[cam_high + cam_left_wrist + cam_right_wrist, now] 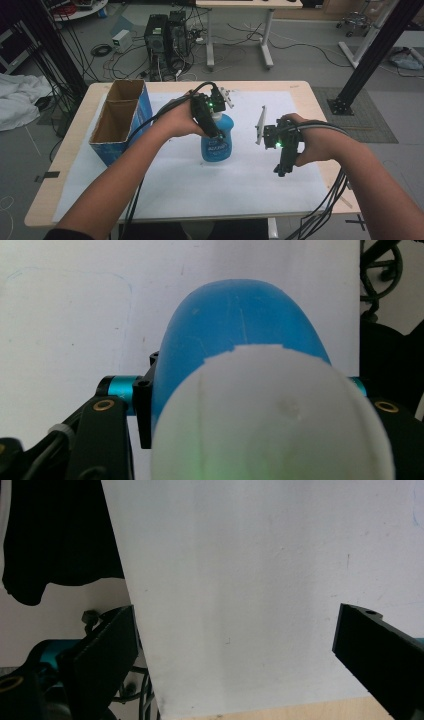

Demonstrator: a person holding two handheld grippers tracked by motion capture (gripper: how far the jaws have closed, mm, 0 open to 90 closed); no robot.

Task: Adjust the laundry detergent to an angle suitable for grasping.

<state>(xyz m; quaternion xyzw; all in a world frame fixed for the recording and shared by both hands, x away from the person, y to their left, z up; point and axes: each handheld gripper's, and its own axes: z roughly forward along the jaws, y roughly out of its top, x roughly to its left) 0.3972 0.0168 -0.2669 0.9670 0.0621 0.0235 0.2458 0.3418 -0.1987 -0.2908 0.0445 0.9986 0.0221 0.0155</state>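
Left claw (216, 131) we've got clamped on the smooth rounded blue bottle (217, 140), mid-desk over white paper (250, 185). Right claw (283, 169) spread, nothing in it, near paper's right edge. Cardboard box (120, 120) stands far left.

— What does the right gripper view give you?

— The right tool (235, 645), its two black jaws standing wide apart with nothing between them.

— And under it?

— A white sheet (260, 570) spread on the surface (300, 711); a strip of pale wood shows along the sheet's near edge.

— Anything off to the side?

— A dark shape (55, 535) beyond the sheet's left edge, too dim to name. Teal metal and cables sit by the left jaw.
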